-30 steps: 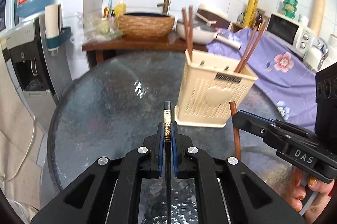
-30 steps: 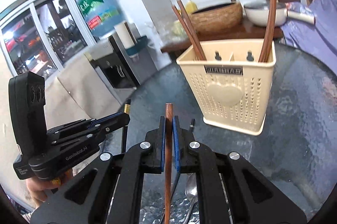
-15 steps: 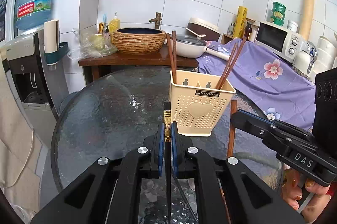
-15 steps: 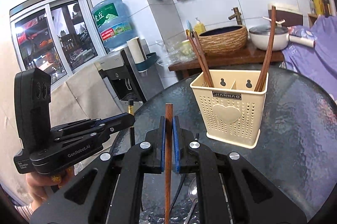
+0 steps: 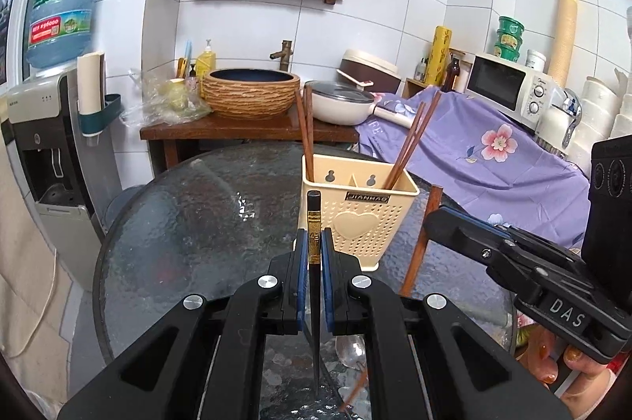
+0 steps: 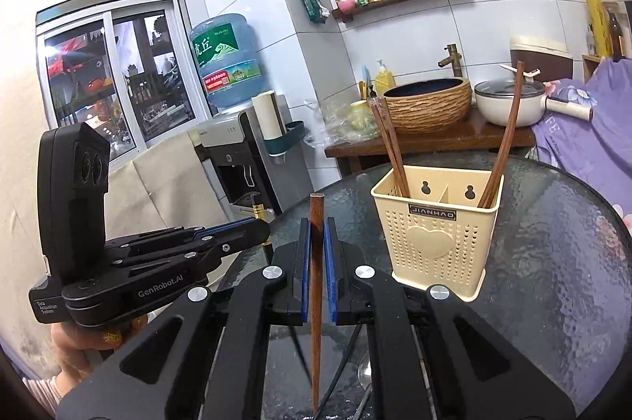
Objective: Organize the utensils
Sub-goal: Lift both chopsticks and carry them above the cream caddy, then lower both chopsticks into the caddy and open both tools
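Note:
A cream perforated utensil holder [image 5: 363,218] stands on the round glass table [image 5: 189,222], with brown chopsticks leaning in its left and right compartments; it also shows in the right wrist view [image 6: 436,234]. My left gripper [image 5: 315,242] is shut on a black chopstick [image 5: 314,262] with a gold band, held upright in front of the holder. My right gripper [image 6: 317,234] is shut on a brown wooden chopstick [image 6: 316,282], held upright to the left of the holder. A clear spoon [image 5: 349,351] and more utensils lie on the table below the grippers.
A wooden side table with a woven basin [image 5: 251,96] and a white pan [image 5: 341,106] stands behind the glass table. A water dispenser [image 5: 43,143] is at the left. A purple flowered cloth [image 5: 493,159] and a microwave [image 5: 509,90] are at the right.
Both grippers have drawn back and risen from the holder, which now looks smaller and farther. Each still holds its chopstick upright.

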The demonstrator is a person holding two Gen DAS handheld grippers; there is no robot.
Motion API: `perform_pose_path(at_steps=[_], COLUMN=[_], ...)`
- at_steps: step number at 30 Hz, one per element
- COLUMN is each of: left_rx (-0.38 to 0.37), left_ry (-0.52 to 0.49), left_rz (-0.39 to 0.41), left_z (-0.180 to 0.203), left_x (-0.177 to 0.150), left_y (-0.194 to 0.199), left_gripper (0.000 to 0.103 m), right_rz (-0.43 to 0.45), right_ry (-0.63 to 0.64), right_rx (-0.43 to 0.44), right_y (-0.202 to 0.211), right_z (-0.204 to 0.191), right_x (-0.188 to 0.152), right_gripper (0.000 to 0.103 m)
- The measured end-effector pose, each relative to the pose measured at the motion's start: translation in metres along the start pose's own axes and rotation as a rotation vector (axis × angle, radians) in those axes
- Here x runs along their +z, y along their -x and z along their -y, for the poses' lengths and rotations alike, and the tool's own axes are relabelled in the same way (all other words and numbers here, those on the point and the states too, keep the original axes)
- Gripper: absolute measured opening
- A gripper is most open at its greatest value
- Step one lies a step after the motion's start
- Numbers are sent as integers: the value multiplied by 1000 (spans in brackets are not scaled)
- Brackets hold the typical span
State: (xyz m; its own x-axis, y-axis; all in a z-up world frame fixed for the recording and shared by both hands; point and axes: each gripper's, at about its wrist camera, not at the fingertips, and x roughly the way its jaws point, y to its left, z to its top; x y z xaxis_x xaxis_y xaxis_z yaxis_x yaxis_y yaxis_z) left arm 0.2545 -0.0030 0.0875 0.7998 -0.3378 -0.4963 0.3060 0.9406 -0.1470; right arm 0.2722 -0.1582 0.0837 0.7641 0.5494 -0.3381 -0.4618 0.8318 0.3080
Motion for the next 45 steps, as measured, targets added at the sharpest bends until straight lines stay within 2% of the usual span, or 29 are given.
perform_pose_path(at_steps=[14, 20, 24, 30, 35, 40, 45], left_rx=[3, -29, -69, -69, -27, -5, 5], left_ry=[-30, -24, -11, -30, -28, 7, 43], left_rz=[41, 45, 45, 102, 140, 155, 154], left_z=[9, 9, 10, 23, 29, 31, 30], left_x=[21, 39, 64, 109, 147, 179, 193], left_y=[7, 11, 14, 26, 23, 5, -20], left_gripper=[6, 6, 6, 7, 6, 6, 6], right_rz=[12, 5, 7, 36, 58, 89, 117], right_ry=[30, 33, 29, 71, 74, 76, 63], right_rx=[-10, -15, -21, -89, -152, -242, -299], right_y=[6, 8, 12, 15, 13, 7, -2], right_z=[-3, 1, 4, 7, 16, 30, 48], right_x=[23, 44, 66, 109, 145, 180, 196], right_gripper=[7, 7, 7, 7, 7, 7, 7])
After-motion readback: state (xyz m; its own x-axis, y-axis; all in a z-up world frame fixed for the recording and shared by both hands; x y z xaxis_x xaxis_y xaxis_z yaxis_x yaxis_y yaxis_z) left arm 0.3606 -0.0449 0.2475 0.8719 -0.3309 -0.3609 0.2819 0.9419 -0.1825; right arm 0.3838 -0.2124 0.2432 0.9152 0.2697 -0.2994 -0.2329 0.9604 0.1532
